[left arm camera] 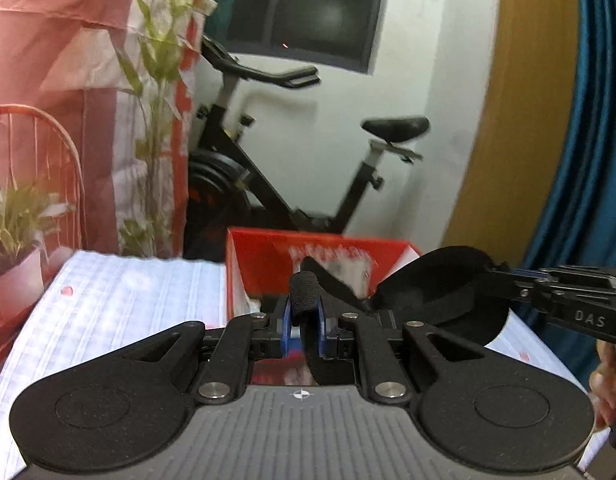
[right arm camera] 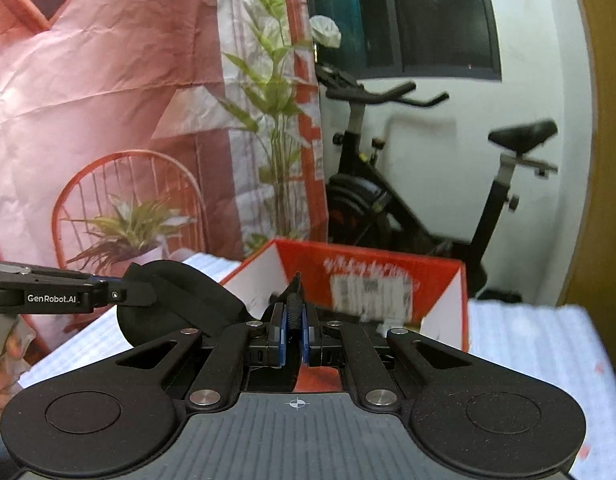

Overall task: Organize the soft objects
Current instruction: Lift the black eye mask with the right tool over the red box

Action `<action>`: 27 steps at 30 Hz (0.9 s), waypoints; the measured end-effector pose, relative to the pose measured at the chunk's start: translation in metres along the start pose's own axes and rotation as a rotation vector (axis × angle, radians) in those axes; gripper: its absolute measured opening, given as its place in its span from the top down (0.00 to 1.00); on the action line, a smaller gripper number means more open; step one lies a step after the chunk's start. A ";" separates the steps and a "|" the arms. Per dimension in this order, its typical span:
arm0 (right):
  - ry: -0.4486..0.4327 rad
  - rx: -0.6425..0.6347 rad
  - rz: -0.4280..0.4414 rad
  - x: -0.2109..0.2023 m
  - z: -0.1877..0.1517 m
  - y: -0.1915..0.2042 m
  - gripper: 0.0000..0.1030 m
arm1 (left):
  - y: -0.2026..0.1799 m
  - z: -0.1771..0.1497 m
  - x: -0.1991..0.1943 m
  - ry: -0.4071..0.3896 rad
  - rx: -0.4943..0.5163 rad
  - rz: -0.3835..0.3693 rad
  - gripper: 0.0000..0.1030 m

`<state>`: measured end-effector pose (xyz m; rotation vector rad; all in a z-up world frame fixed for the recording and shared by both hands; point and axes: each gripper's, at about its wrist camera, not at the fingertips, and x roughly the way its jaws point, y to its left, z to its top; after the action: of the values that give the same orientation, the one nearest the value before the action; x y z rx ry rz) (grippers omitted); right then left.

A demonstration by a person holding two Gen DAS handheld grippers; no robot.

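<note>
Black linkage arms of the left gripper fill the foreground, its blue pads pinched tight on a ribbed black strap. That strap belongs to a soft black pouch-like item, whose rounded body hangs toward 2 o'clock in the left wrist view. The right gripper is likewise clamped on a thin black edge of the same item; in its own view the body bulges toward 10 o'clock. So both tongs hold 1 object slung between them, its long axis running roughly side to side from one gripper to the other.

Directly ahead at 12 o'clock sits the open red box, resting on the white quilted surface; the item hangs just in front of its near wall. Both grippers point level and forward, about equally near the box. I judge the next move needs both hands to travel forward together and lower.
</note>
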<state>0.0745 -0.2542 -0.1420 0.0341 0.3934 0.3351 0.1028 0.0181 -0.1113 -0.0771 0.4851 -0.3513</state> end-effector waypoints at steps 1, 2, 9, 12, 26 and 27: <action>-0.018 -0.003 -0.011 0.005 0.004 -0.002 0.93 | 0.002 0.003 0.006 0.000 -0.019 0.002 0.86; -0.031 0.005 -0.019 0.010 0.008 -0.006 0.94 | 0.003 0.006 0.015 0.004 -0.040 0.010 0.86; -0.001 0.052 -0.072 0.062 0.013 -0.032 0.93 | -0.004 0.019 0.064 0.059 -0.037 0.059 0.86; 0.032 0.080 -0.080 0.081 0.007 -0.041 0.93 | -0.006 0.021 0.084 0.120 -0.035 0.050 0.86; 0.253 0.192 -0.105 0.132 -0.036 -0.057 0.93 | -0.006 -0.002 0.129 0.320 0.015 0.041 0.86; 0.260 0.198 -0.109 0.134 -0.038 -0.058 0.93 | -0.005 -0.003 0.132 0.327 0.014 0.044 0.86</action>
<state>0.1946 -0.2664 -0.2318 0.1632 0.6826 0.1915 0.2085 -0.0328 -0.1720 0.0052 0.8063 -0.3250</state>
